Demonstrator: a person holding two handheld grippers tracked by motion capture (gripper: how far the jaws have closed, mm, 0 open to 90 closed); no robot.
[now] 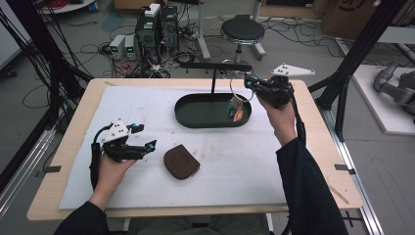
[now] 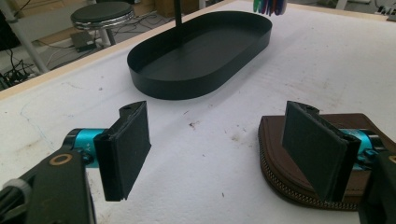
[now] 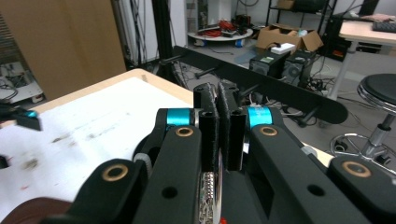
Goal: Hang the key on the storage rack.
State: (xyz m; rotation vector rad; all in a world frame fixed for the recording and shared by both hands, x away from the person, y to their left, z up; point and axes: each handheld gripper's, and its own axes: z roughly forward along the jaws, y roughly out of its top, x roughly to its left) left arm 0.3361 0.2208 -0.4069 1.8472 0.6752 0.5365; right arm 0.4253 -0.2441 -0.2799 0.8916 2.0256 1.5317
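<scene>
The left gripper (image 1: 147,145) rests with jaws wide apart, the brown pouch (image 1: 181,161) just beside its right finger. Farther right, the right gripper (image 1: 248,81) is clamped on a key ring (image 1: 241,91); colored tags (image 1: 236,110) dangle below its fingers over the black tray (image 1: 195,120). No writing is readable.

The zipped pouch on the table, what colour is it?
The pouch is dark brown, clearest in the left gripper view.
</scene>
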